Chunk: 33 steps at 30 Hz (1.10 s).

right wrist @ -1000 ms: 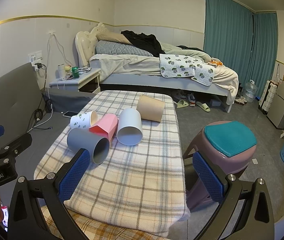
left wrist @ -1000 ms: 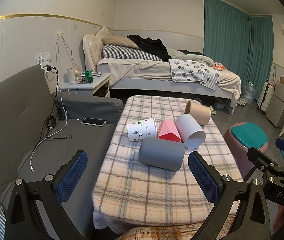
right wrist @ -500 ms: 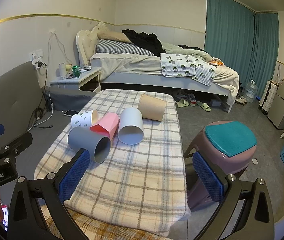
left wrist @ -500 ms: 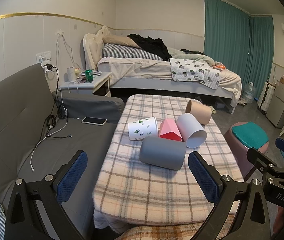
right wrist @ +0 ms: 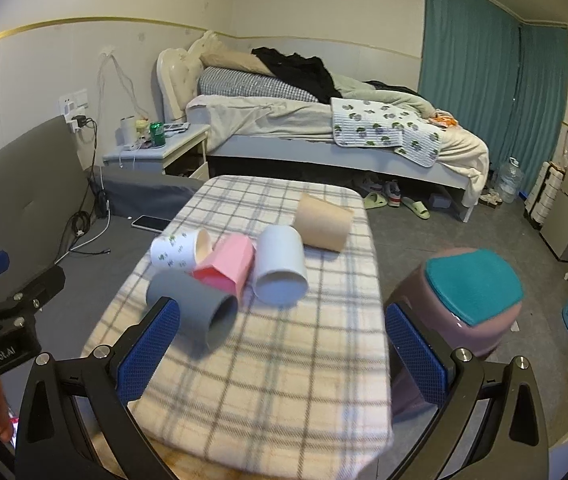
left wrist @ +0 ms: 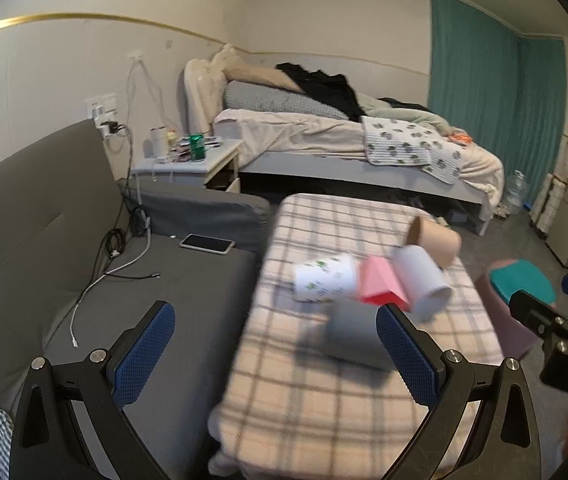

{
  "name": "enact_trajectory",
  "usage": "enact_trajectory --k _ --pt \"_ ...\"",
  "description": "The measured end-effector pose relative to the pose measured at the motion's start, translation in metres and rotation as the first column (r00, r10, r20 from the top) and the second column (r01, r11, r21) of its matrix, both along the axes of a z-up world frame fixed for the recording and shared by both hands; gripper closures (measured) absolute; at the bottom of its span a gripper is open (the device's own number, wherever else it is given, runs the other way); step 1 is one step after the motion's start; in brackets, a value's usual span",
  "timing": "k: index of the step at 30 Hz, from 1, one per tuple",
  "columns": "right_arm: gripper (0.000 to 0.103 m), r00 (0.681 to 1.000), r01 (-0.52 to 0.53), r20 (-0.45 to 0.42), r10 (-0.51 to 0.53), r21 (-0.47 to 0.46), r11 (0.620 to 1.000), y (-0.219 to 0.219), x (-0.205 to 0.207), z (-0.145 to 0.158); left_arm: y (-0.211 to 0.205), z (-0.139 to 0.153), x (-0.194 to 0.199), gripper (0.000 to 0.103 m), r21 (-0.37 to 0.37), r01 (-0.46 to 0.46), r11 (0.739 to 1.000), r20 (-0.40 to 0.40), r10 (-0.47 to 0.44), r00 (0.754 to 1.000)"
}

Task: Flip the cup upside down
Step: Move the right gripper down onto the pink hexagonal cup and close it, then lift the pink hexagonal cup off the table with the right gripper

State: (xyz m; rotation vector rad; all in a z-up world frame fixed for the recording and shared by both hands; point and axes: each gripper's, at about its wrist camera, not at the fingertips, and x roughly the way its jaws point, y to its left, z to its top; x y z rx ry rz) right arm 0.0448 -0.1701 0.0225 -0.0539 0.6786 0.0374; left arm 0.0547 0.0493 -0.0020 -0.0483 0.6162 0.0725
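Both jaws wide open, empty. I see grey cup (right wrist: 191,308) lying sideways just ahead of right gripper (right wrist: 279,356), mouth facing it; left gripper (left wrist: 275,356) farther.

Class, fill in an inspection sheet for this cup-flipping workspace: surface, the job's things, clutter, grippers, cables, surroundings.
Surface: plaid-covered table, cloth hanging over its edges.
Job's things: five cups, all lying on their sides: grey cup, patterned cup, pink cup, white cup, tan cup. None upside down yet.
Clutter: nothing seen on the table besides the cups.
Grippers: left gripper and right gripper both have jaws open, holding nothing, short of the cups.
Cables: white cable and black cables on the grey sofa, beside a phone.
Surroundings: bed, nightstand, purple stool, teal curtains.
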Motion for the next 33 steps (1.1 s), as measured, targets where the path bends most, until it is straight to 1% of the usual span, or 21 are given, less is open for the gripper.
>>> enact_trajectory --k 4,8,9,10,12,15,17,18,23,26,28,33 --pt "0.000 0.994 -0.043 -0.100 0.043 -0.003 0.999 0.025 0.054 -0.005 0.026 -0.015 0.034 0.000 -0.022 -0.053 0.998 -0.037 0.052 0.998" --pt "0.001 0.975 -0.081 -0.207 0.076 -0.020 0.996 0.052 0.112 -0.026 0.041 -0.030 0.063 0.000 -0.018 -0.078 0.997 -0.074 0.076 0.994" --pt "0.003 0.970 -0.088 -0.231 0.080 -0.021 0.996 0.058 0.124 -0.033 0.044 -0.034 0.069 0.000 -0.016 -0.082 0.996 -0.081 0.081 0.993" --pt "0.008 0.964 -0.091 -0.252 0.083 -0.020 0.996 0.062 0.136 -0.040 0.048 -0.039 0.077 0.000 -0.014 -0.087 0.996 -0.091 0.086 0.992" --pt "0.012 0.943 -0.097 -0.319 0.092 -0.001 0.995 0.071 0.163 -0.060 0.053 -0.047 0.087 0.000 -0.014 -0.089 0.996 -0.109 0.087 0.990" --pt "0.018 0.914 -0.072 -0.400 0.072 0.014 0.997 0.074 0.189 -0.086 0.056 -0.060 0.098 0.000 -0.006 -0.086 0.996 -0.135 0.084 0.987" --pt "0.028 0.891 -0.053 -0.450 0.063 0.036 0.998 0.073 0.201 -0.102 0.057 -0.068 0.103 0.000 -0.001 -0.080 0.997 -0.150 0.079 0.985" --pt "0.029 0.883 -0.044 -0.466 0.059 0.043 0.998 0.072 0.205 -0.106 0.057 -0.073 0.106 0.000 0.001 -0.080 0.997 -0.160 0.079 0.984" --pt "0.032 0.859 -0.036 -0.508 0.065 0.067 0.997 0.070 0.219 -0.123 0.059 -0.090 0.113 0.000 -0.012 -0.078 0.997 -0.195 0.074 0.978" --pt "0.032 0.851 -0.030 -0.522 0.060 0.066 0.997 0.071 0.224 -0.130 0.059 -0.094 0.114 0.000 -0.006 -0.077 0.997 -0.205 0.074 0.976" --pt "0.032 0.852 -0.032 -0.521 0.052 0.048 0.998 0.073 0.227 -0.132 0.058 -0.095 0.114 0.000 -0.005 -0.078 0.997 -0.209 0.076 0.975" --pt "0.032 0.842 -0.045 -0.538 0.045 0.013 0.999 0.078 0.234 -0.136 0.057 -0.095 0.114 0.000 -0.002 -0.081 0.997 -0.211 0.079 0.974"
